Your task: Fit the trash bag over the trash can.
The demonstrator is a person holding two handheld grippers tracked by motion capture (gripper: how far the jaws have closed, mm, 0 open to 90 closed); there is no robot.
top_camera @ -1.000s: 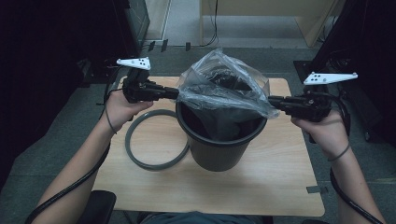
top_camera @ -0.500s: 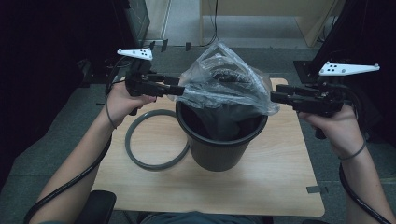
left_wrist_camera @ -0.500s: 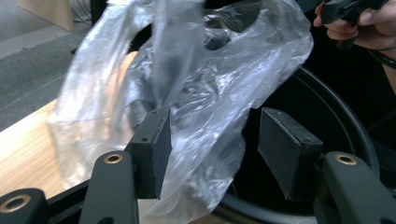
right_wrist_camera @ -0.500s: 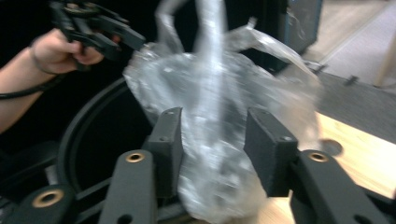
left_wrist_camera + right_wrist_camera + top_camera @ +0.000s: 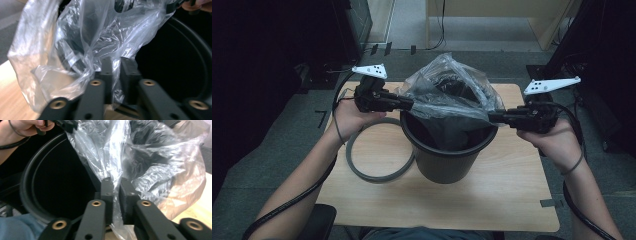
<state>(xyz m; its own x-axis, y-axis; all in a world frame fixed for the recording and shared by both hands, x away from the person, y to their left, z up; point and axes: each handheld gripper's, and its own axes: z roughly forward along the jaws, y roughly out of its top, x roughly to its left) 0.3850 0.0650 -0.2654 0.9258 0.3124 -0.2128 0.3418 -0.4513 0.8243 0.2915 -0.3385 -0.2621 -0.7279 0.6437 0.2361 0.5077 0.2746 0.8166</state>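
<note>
The fingers point(image 5: 107, 72) of the left gripper point(image 5: 117, 66) have just been closing and now stand nearly together, with only a thin fold of the clear plastic bag point(image 5: 82, 42) pinched between them. In the high view this gripper point(image 5: 408, 104) holds the bag point(image 5: 447, 92) at its left edge, just above the rim of the black bucket point(image 5: 447, 160).

The fingers point(image 5: 107, 190) of the right gripper point(image 5: 116, 186) have also just been closing, and they too are almost shut, pressing on a thin strip of the bag point(image 5: 155, 165). In the high view the right gripper point(image 5: 493, 117) grips the bag at its right edge, beside the bucket rim.

The bag is stretched between the two grippers. It is lifted over the open mouth of the bucket, and its lower part hangs down inside. The bucket stands upright in the middle of the wooden worktop point(image 5: 512, 200). A grey ring point(image 5: 362, 170) lies flat on the worktop, touching the left side of the bucket.
</note>
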